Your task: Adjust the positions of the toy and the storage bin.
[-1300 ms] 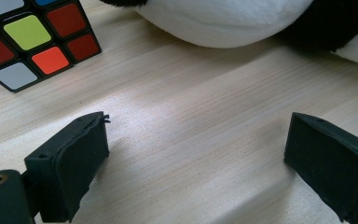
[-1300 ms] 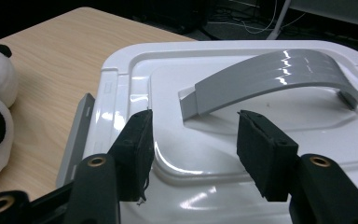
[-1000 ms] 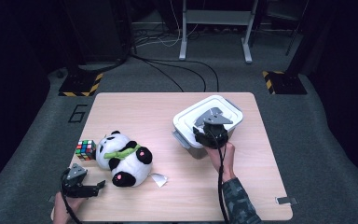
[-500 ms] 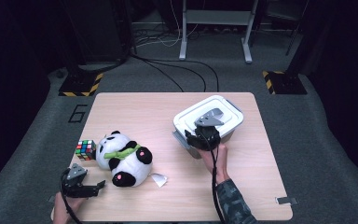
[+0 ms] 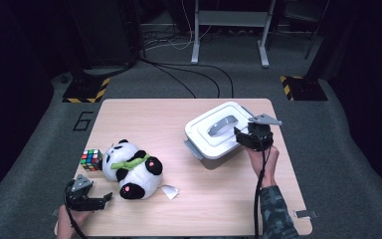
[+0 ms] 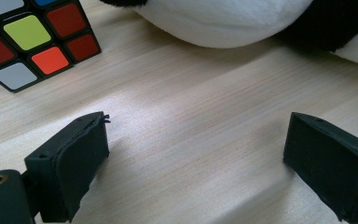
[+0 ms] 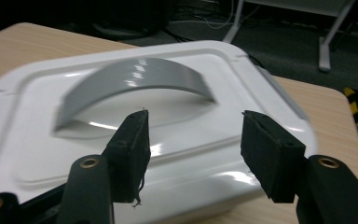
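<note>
A white lidded box (image 5: pixel 214 142) with a grey arched handle (image 5: pixel 222 125) stands on the right half of the wooden table (image 5: pixel 219 199). My right gripper (image 5: pixel 240 135) hovers at the box's right edge, its jaws pointing at the lid. In the right gripper view the gripper (image 7: pixel 193 144) is open, its jaws have just been opening, and nothing is between them; the lid (image 7: pixel 42 140) and handle (image 7: pixel 135 77) lie beyond. My left gripper (image 5: pixel 105 199) rests open near the front left corner. In its own view the left gripper (image 6: pixel 196 154) is open over bare wood.
A panda plush (image 5: pixel 132 169) lies at the left, with a colour cube (image 5: pixel 91 159) touching its left side and a small white tag (image 5: pixel 169 191) at its right. The cube (image 6: pixel 28 37) and plush (image 6: pixel 223 23) sit just ahead of the left jaws.
My right gripper has moved from over the lid's handle area to the right edge of the box, and its jaws stand wider. The left gripper, plush and cube have stayed put.
</note>
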A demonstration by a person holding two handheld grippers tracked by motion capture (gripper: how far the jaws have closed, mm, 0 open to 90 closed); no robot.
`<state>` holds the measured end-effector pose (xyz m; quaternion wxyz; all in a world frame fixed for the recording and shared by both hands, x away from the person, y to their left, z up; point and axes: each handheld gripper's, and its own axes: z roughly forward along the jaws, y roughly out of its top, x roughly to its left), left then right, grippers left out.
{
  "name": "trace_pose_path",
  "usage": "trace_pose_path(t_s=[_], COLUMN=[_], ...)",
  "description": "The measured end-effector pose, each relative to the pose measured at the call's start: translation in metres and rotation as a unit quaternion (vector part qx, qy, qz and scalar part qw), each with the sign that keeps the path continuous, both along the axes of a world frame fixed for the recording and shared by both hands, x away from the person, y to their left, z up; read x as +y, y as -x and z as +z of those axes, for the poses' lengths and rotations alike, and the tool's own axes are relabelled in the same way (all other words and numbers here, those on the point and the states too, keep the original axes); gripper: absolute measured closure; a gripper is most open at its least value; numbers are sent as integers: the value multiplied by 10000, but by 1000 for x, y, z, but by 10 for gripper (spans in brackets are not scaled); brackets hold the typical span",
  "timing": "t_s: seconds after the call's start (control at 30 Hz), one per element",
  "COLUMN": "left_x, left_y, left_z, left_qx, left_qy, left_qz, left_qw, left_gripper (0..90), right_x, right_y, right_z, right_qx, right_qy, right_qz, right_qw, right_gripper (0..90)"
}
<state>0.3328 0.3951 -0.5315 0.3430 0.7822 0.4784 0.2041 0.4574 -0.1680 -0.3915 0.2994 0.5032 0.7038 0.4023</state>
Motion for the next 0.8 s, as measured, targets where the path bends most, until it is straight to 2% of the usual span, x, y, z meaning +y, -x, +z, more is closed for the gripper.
trace_pose_path(t_s=[0.1, 0.2, 0.43, 0.53, 0.6, 0.63, 0.7, 0.8], left_x=[0, 0, 0, 0, 0, 0, 0, 0], left_y=[0, 0, 0, 0, 0, 0, 0, 0], left_z=[0, 0, 0, 0, 0, 0, 0, 0], left_qx=[0, 0, -2, 0, 0, 0, -1, -2], left_qy=[1, -1, 2, 1, 4, 5, 1, -1], left_qz=[0, -1, -1, 0, 0, 0, 0, -3], left_qw=[10000, 10000, 10000, 10000, 10000, 10000, 10000, 10000], left_gripper=[63, 63, 63, 64, 63, 64, 63, 64], right_x=[-19, -29, -39, -41, -43, -43, -46, -44], right_y=[-10, -21, -40, -42, -44, -44, -46, -45], right_z=[-2, -4, -14, -16, -17, -17, -16, -16], right_qx=[65, 188, 398, 371, 344, 344, 439, 414], right_qy=[-2, 30, 23, -86, -89, -89, -282, -274], right_qz=[-206, -353, -579, -612, -630, -630, -565, -572], right_qw=[9998, 9992, 9975, 9974, 9974, 9974, 9970, 9971], right_gripper=[415, 423, 468, 480, 552, 552, 632, 673])
